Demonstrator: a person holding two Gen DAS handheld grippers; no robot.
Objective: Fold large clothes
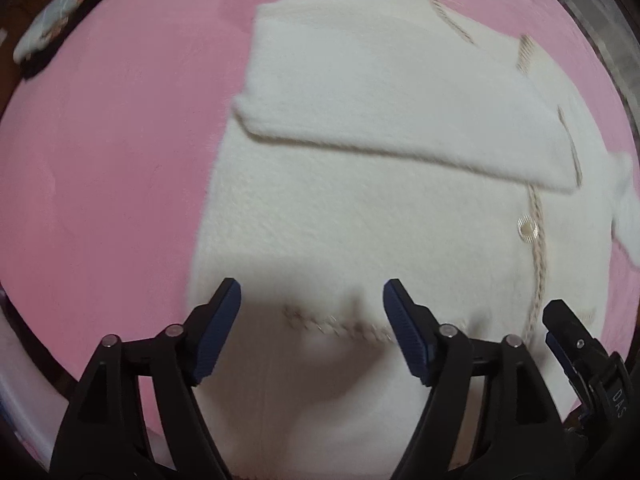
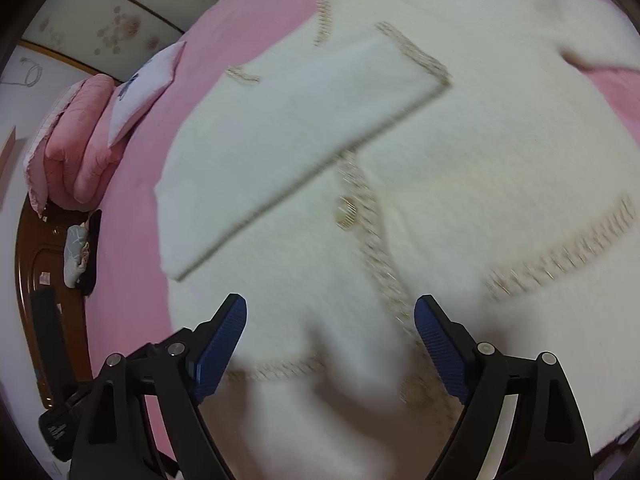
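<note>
- Cardigan (image 1: 360,208): white knit with beige trim, lies flat on the pink bed (image 1: 112,160), directly ahead of and below both grippers. One sleeve (image 1: 400,120) is already folded across the chest, beyond the fingertips.
- Left gripper (image 1: 312,320): released, jaws wide apart, nothing between them; it hovers over the hem trim (image 1: 340,326).
- Right gripper (image 2: 330,340): released, jaws wide, empty; the button placket (image 2: 376,248) runs just ahead, between its fingers.
- Recommended step: judge the next fold as the second sleeve (image 2: 560,12), far ahead and to the right of the right gripper. Pinch one layer at the cuff only, lift low, lay it parallel to the first sleeve, smooth flat.
- Markings: letters "DAS" appear on the right gripper's body in the left wrist view; no garment label is readable.
</note>
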